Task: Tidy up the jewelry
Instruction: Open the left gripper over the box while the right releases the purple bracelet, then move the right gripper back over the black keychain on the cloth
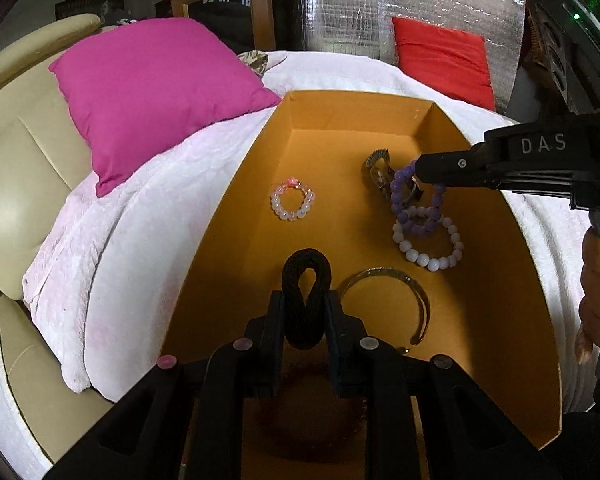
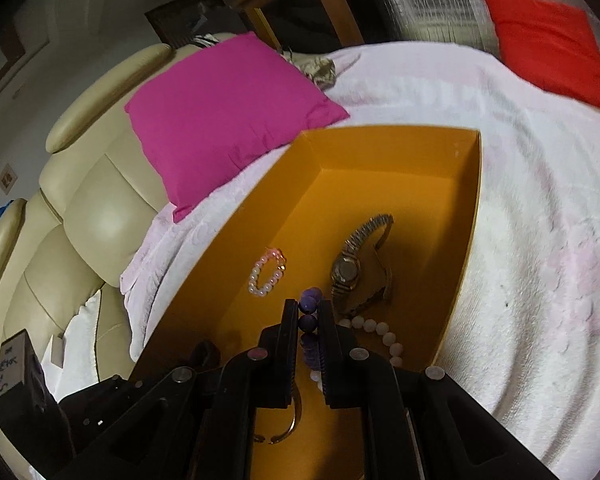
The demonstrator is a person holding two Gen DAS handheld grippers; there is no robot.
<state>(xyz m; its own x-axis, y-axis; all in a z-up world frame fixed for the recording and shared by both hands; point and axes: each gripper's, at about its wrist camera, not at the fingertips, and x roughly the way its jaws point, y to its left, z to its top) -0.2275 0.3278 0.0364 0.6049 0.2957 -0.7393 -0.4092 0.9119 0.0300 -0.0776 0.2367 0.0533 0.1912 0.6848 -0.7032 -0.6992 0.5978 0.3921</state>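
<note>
Black hair tie [image 1: 306,300] clamped in our left gripper [image 1: 305,312], loop pointing forward over the orange box [image 1: 360,96] — right gripper [image 2: 309,316] pinches the purple bracelet [image 2: 310,300] above the white bracelet [image 1: 428,240].

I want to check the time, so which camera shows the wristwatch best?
The right wrist view: the wristwatch lies in the orange box with dial and band unobstructed. In the left wrist view it is small, partly hidden behind the right tool and purple bracelet.

Both wrist cameras look steeply down, close, into the orange box [image 1: 340,120].
</note>
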